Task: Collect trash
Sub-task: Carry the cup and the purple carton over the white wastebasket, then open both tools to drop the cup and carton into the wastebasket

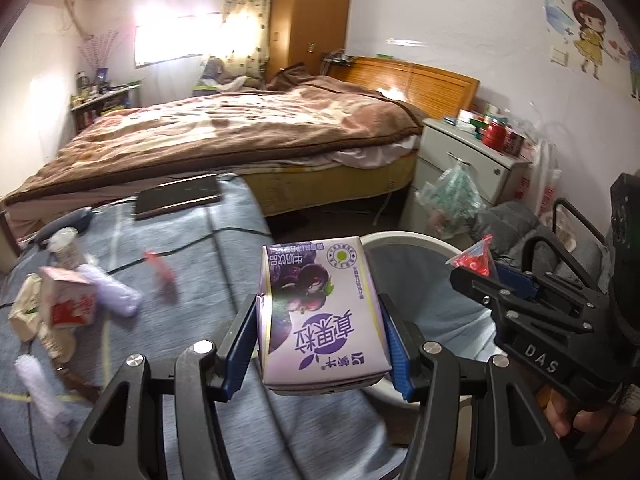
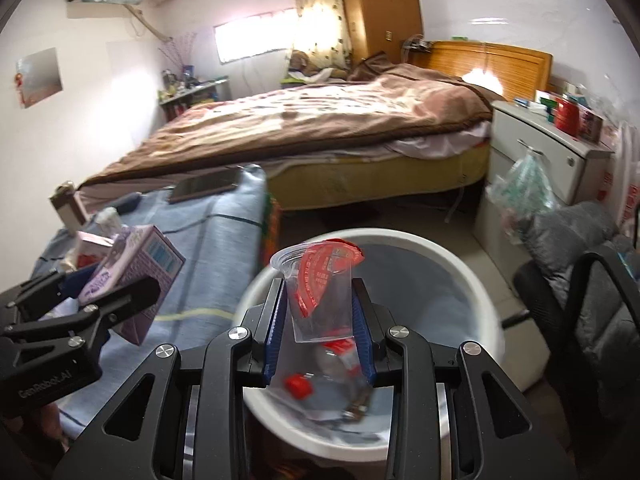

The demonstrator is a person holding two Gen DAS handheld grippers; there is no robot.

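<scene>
A white trash bin (image 2: pixel 472 280) is seen on the floor beside a table covered by a blue cloth (image 1: pixel 224 264), with a bottle lying inside it. A purple drink carton (image 1: pixel 320 312) is clamped by the left gripper (image 1: pixel 322 344) at the table's edge. A clear plastic cup (image 2: pixel 320 292) is gripped by the right gripper (image 2: pixel 320 332) above the bin.

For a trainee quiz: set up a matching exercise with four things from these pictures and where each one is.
Things:
1. purple milk carton
2. clear plastic cup
3. red bottle cap
4. dark phone

Places:
A. lying inside the white bin
B. flat on the blue cloth, far end
C. between the left gripper fingers
D. between the right gripper fingers

Pairs: 1-C, 2-D, 3-A, 4-B
</scene>
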